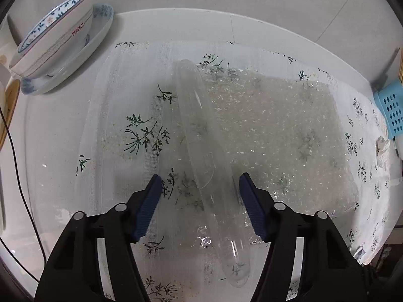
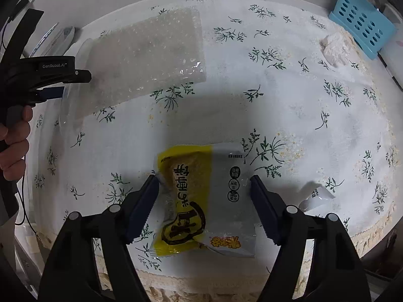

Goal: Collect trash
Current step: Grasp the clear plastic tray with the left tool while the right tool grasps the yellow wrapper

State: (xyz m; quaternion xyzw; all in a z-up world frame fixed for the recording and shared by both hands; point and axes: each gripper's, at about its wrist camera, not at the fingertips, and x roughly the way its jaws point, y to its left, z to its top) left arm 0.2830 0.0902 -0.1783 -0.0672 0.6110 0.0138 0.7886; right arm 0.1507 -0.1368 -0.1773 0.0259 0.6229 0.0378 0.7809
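Both grippers point steeply down at a flowered cloth (image 2: 289,58), each straddling a piece of trash in what looks like the pick-up step. The right gripper (image 2: 204,185) has its jaws apart around a yellow-and-grey wrapper (image 2: 201,201), pads close to its edges but not clearly pressing; the left gripper (image 1: 200,185) stands apart around a clear plastic tray (image 1: 201,151) lying on bubble wrap (image 1: 277,125). Next, each probably needs to close fully before lifting; farther off lies a crumpled tissue (image 2: 333,47).
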